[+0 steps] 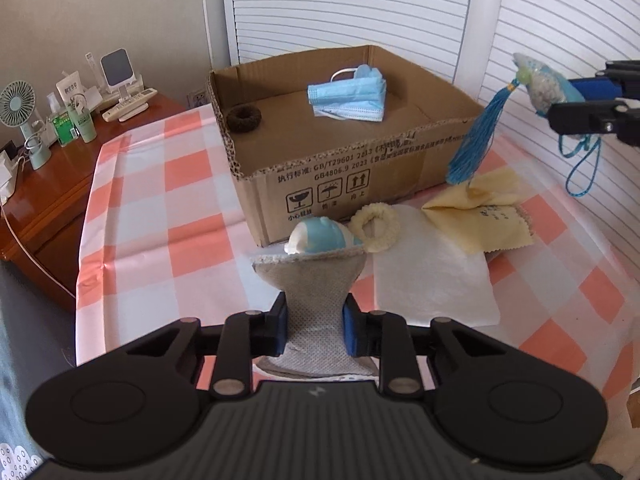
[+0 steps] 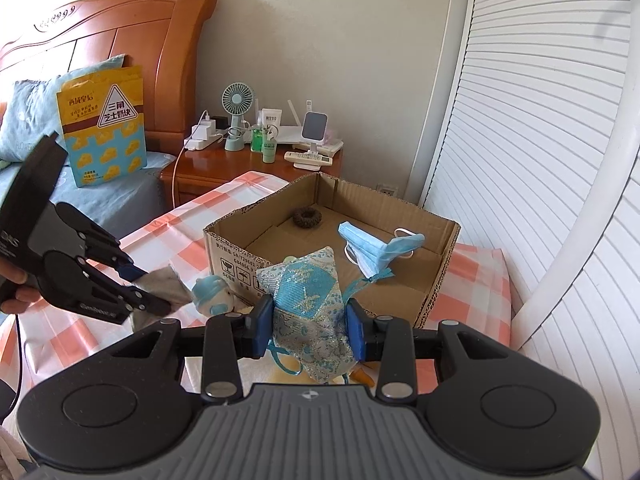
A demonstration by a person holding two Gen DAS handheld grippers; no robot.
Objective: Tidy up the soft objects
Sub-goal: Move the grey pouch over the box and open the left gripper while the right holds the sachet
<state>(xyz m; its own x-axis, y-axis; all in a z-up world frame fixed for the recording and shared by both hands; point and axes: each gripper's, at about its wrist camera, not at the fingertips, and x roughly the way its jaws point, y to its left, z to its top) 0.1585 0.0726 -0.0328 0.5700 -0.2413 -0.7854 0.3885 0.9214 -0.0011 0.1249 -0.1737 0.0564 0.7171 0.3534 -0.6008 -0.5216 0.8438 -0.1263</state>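
Note:
My left gripper [image 1: 314, 320] is shut on a grey knitted cloth [image 1: 316, 276], pinched at its middle so it flares out ahead of the pads. Beyond the cloth lie a blue-and-white plush toy [image 1: 320, 236] and a cream scrunchie [image 1: 376, 226]. My right gripper [image 2: 310, 328] is shut on a blue brocade sachet [image 2: 308, 292], held above the table; its blue tassel [image 1: 476, 140] hangs by the box corner. The open cardboard box [image 1: 340, 156] holds blue face masks [image 1: 348, 96] and a dark hair ring [image 1: 243, 118].
A white cloth [image 1: 432, 276] and a yellow cloth [image 1: 484, 212] lie right of the box on the checked tablecloth [image 1: 160, 208]. A wooden nightstand [image 1: 60, 184] with a fan, bottles and remotes stands at left. White louvred doors [image 2: 540, 160] close off the back and right.

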